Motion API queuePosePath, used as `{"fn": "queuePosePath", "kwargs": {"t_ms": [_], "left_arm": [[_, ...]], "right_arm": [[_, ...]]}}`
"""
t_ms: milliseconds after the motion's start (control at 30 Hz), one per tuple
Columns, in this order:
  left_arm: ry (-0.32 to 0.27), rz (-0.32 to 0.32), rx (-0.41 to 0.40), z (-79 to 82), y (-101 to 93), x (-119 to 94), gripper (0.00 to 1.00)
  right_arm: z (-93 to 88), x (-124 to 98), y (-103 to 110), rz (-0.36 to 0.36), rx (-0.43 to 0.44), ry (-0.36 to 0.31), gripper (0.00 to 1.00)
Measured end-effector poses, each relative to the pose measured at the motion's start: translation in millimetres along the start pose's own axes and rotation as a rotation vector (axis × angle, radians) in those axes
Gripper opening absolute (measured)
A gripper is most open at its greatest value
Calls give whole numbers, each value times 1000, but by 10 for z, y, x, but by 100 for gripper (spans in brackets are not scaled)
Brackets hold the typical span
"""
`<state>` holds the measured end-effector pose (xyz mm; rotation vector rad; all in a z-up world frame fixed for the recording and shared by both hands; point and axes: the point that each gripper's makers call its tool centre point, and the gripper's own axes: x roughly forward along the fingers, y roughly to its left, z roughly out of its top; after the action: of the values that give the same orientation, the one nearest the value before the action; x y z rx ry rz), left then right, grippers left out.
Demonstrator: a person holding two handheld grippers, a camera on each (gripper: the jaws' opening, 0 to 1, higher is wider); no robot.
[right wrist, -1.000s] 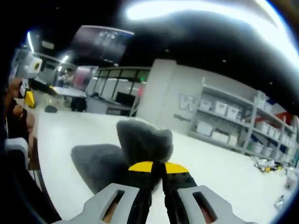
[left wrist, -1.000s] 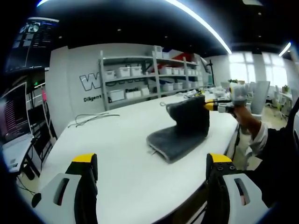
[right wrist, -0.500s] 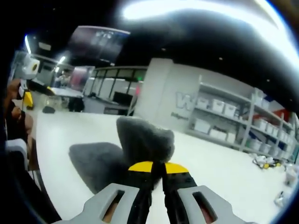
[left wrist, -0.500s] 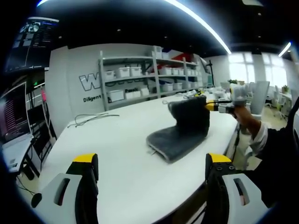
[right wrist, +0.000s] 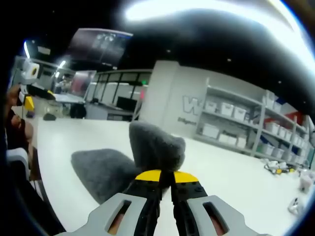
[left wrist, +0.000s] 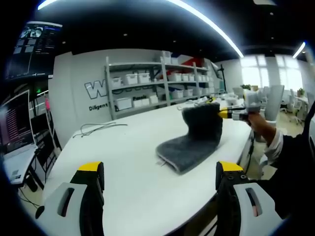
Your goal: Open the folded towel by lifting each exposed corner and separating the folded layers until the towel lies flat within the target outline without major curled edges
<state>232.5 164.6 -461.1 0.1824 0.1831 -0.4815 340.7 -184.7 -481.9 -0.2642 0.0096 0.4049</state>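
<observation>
While one corner is lifted, the grey towel (left wrist: 189, 145) remains mostly folded on the white table (left wrist: 123, 162), its lower layers flat near the table's edge and one flap raised upright. No target outline can be made out on the tabletop. Judged progress: early; the first layer is peeled up but not laid over, and the other folds are untouched. The right gripper (right wrist: 166, 176) has its yellow-tipped jaws pressed together on the raised towel corner. The left gripper (left wrist: 160, 169) hangs well back from the towel, jaws spread wide, holding nothing. Shelves with bins (left wrist: 147, 86) stand behind the table.
</observation>
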Motion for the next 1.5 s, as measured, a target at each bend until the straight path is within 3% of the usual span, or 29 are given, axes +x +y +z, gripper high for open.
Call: {"fn": "queuePosePath", "kwargs": {"t_ms": [1500], "left_arm": [[10, 9, 4, -26, 43, -29, 92]], "right_arm": [[-165, -161, -90, -18, 44, 39, 3]]}}
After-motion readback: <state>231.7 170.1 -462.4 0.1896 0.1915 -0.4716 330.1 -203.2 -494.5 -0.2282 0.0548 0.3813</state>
